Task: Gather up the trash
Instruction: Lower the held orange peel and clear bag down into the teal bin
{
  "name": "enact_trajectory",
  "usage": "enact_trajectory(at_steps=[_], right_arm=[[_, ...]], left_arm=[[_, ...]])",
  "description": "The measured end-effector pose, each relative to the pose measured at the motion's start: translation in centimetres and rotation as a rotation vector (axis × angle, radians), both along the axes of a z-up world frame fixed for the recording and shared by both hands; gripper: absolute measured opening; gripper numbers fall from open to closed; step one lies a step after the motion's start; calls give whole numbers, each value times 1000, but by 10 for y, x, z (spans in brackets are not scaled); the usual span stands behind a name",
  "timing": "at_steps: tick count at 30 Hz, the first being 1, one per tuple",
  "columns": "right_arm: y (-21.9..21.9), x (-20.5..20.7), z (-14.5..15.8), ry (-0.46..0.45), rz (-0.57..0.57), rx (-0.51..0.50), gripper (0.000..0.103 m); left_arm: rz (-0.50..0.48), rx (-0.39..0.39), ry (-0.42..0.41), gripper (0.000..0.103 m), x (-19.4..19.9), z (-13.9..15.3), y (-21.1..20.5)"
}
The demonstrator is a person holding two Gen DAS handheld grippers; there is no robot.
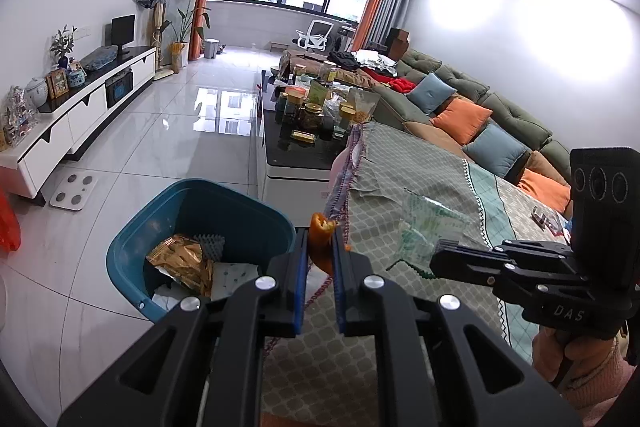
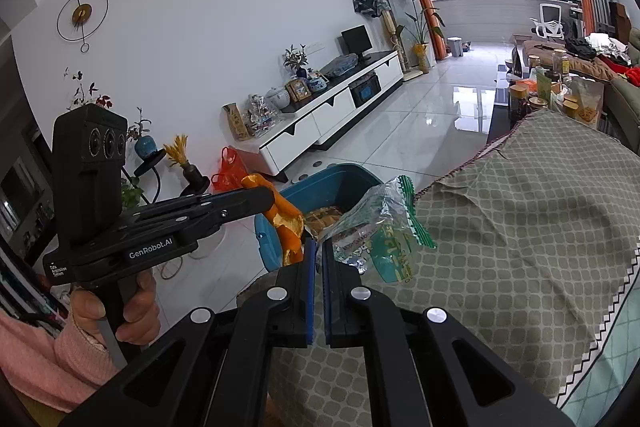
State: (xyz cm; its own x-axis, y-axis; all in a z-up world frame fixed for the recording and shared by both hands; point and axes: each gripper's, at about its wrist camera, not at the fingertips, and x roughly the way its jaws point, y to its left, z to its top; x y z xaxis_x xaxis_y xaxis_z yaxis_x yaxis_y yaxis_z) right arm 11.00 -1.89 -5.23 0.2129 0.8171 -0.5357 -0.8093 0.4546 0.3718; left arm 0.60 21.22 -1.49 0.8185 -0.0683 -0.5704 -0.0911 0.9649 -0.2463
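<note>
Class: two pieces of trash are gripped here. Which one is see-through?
The plastic wrapper in the right tool; the left tool grips opaque orange peel.

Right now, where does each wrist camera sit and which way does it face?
Left wrist: on the left gripper, aimed along its fingers and slightly down at the orange peel it pinches, the blue bin and the room beyond; the right gripper and hand show at right.
Right wrist: on the right gripper, aimed past its clear wrapper at the bin; the left gripper, hand and pink sleeve show at left.
Shared: bin, peel, wrapper, cloth.
</note>
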Motion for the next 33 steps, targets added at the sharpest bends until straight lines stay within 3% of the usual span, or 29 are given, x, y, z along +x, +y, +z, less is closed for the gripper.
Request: enact_trajectory(at_steps=[33], right_arm=[[20, 2, 0, 2, 38, -9, 4]], left_arm=[[50, 0, 1, 13, 0, -3, 12]])
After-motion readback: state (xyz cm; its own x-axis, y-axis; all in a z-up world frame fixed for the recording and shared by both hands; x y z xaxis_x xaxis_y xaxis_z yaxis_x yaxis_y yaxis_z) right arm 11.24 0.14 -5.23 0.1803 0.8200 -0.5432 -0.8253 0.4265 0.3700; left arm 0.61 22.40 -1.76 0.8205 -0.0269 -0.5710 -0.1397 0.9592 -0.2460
